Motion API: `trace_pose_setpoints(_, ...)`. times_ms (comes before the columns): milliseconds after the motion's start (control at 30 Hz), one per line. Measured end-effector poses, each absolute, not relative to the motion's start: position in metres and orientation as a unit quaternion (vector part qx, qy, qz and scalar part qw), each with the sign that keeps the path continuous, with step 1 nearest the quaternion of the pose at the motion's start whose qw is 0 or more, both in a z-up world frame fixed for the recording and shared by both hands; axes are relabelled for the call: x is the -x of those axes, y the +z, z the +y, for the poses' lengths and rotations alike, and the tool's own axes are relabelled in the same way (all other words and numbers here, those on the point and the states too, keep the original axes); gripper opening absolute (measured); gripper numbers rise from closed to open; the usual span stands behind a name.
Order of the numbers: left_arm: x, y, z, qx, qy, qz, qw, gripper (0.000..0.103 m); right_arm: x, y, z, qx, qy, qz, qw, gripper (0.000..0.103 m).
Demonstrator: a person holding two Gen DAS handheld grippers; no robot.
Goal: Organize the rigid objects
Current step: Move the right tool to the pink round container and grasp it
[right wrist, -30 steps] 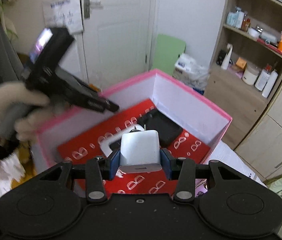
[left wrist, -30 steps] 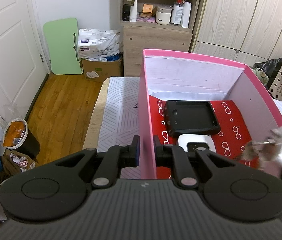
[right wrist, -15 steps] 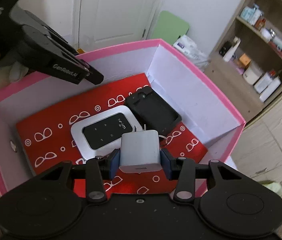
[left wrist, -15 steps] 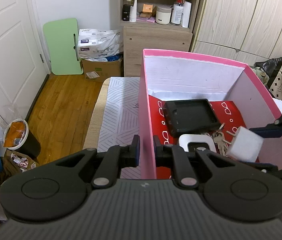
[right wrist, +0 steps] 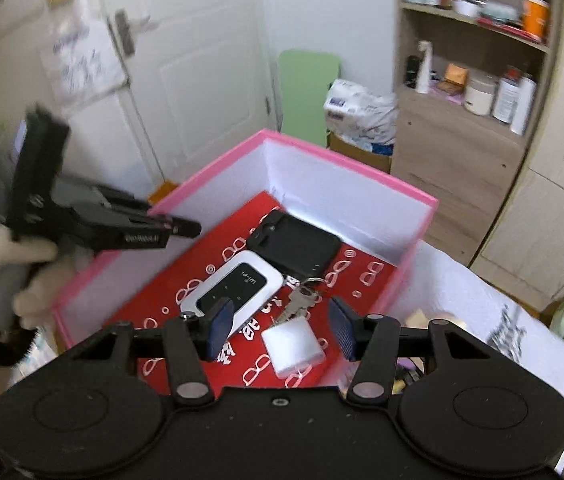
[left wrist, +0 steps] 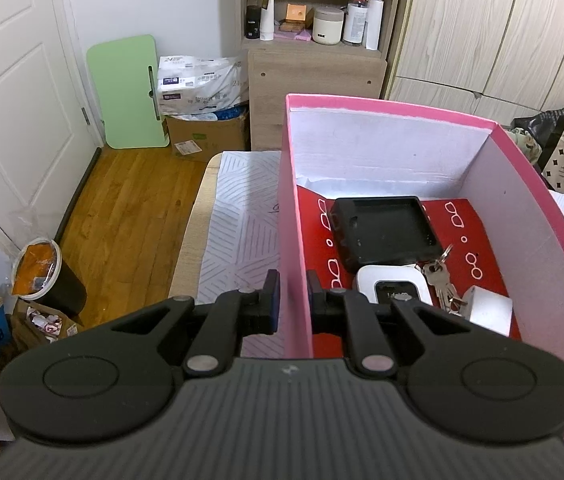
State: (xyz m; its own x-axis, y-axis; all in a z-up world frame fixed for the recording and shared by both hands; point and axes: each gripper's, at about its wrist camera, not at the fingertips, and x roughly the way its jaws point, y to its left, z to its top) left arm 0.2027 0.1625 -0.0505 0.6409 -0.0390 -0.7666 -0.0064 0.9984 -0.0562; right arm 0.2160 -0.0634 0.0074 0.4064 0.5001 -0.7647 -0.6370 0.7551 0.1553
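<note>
A pink box [left wrist: 381, 104] with a red patterned floor holds a black case [left wrist: 381, 236], a white wifi router [left wrist: 391, 288], a bunch of keys [left wrist: 439, 280] and a white charger plug [left wrist: 487, 314]. My left gripper [left wrist: 289, 300] is shut on the box's left wall. In the right wrist view my right gripper [right wrist: 280, 328] is open above the box [right wrist: 345, 164], with the white charger plug [right wrist: 291, 346] lying on the floor below it beside the keys [right wrist: 299, 300], the router [right wrist: 234, 286] and the case [right wrist: 293, 246]. The left gripper [right wrist: 178, 228] shows at the box's left wall.
The box stands on a table with a white striped cloth [left wrist: 234, 232]. A shelf unit with bottles and jars [left wrist: 313, 20], wardrobe doors [left wrist: 501, 28], a green board [left wrist: 126, 92], a cardboard box [left wrist: 206, 136] and a bin [left wrist: 42, 276] on the wooden floor surround it.
My right gripper opened and let go of the white charger plug, which now lies on the box floor by the keys. The right gripper has pulled back upward. The left gripper has not moved.
</note>
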Motion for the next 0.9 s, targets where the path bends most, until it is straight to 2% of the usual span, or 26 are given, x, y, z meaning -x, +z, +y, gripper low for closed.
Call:
trace_pose_setpoints(267, -0.207, -0.053, 0.154, -0.004, -0.002, 0.45, 0.893, 0.012, -0.209, 0.012, -0.143, 0.01, 0.274, 0.431, 0.86, 0.058)
trace_pose_setpoints(467, -0.202, -0.05, 0.141, -0.049, -0.022, 0.484, 0.873, 0.013, -0.211, -0.003, -0.187, 0.012, 0.209, 0.437, 0.875, 0.059)
trace_pose_setpoints(600, -0.193, -0.043, 0.138, -0.063, -0.033, 0.506, 0.86, 0.014, -0.215, -0.029, -0.206, 0.028, 0.173, 0.429, 0.886, 0.066)
trace_pose_setpoints(700, -0.19, -0.04, 0.14, -0.057, -0.039, 0.529, 0.846, 0.014, -0.222, -0.055, -0.22, 0.005, 0.159, 0.438, 0.885, 0.067)
trace_pose_setpoints(767, -0.188, -0.038, 0.141, -0.054, -0.039, 0.541, 0.839, 0.014, -0.227, -0.068, -0.225, -0.01, 0.154, 0.433, 0.888, 0.073)
trace_pose_setpoints(800, -0.188, -0.038, 0.141, -0.053, -0.035, 0.544, 0.836, 0.014, -0.23, -0.074, -0.228, -0.014, 0.154, 0.429, 0.89, 0.08)
trace_pose_setpoints(900, -0.187, -0.039, 0.14, -0.058, -0.021, 0.55, 0.833, 0.013, -0.237, -0.089, -0.234, -0.023, 0.144, 0.414, 0.898, 0.083)
